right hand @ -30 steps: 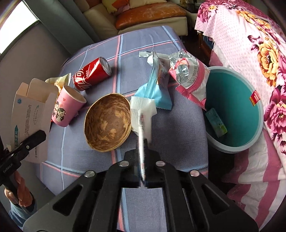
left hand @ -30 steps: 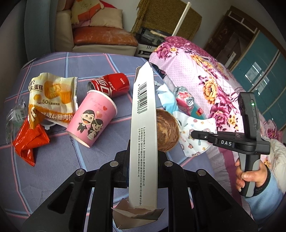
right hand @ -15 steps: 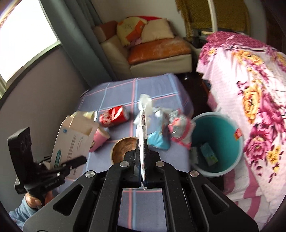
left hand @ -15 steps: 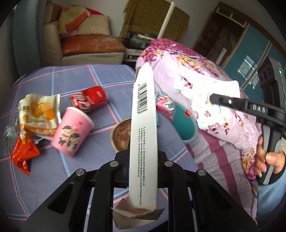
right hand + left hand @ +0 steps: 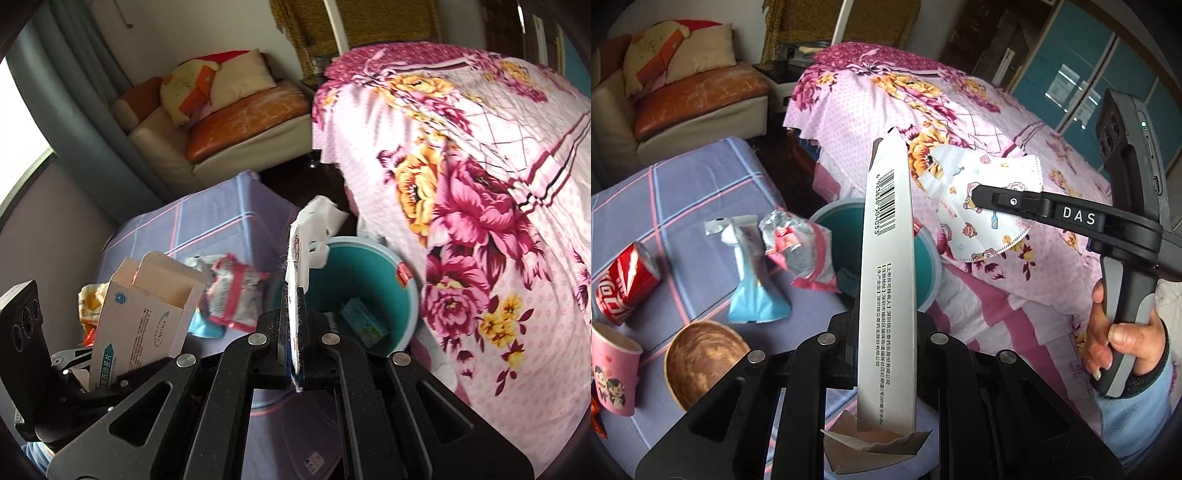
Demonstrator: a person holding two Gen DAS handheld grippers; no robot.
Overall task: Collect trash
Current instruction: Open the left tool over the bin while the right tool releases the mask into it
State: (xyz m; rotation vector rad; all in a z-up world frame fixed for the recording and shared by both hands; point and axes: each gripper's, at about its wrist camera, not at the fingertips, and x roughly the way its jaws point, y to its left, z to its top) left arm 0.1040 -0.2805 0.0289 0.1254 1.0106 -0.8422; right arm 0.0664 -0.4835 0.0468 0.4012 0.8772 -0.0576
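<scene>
My left gripper [image 5: 886, 328] is shut on a white cardboard box [image 5: 888, 280] with a barcode, held upright above the table edge; the box also shows in the right wrist view [image 5: 147, 317]. My right gripper [image 5: 295, 317] is shut on a white printed face mask [image 5: 301, 254], seen flat in the left wrist view [image 5: 982, 206]. The mask hangs just above the teal trash bin [image 5: 402, 295], which stands between table and bed and holds a small green packet [image 5: 364, 325]. The bin is partly hidden behind the box in the left wrist view [image 5: 846, 240].
On the purple checked table [image 5: 683, 192] lie a red cola can [image 5: 624, 288], a pink paper cup [image 5: 613, 373], a wooden bowl [image 5: 701, 362], a blue wrapper [image 5: 753, 291] and a pink-silver snack bag [image 5: 798, 247]. A floral bed [image 5: 480, 184] stands right, a sofa [image 5: 229, 122] behind.
Both grippers have lifted from the table and swung right toward the bin. The mask, picked off the table, now hangs over the bin. The box stays gripped.
</scene>
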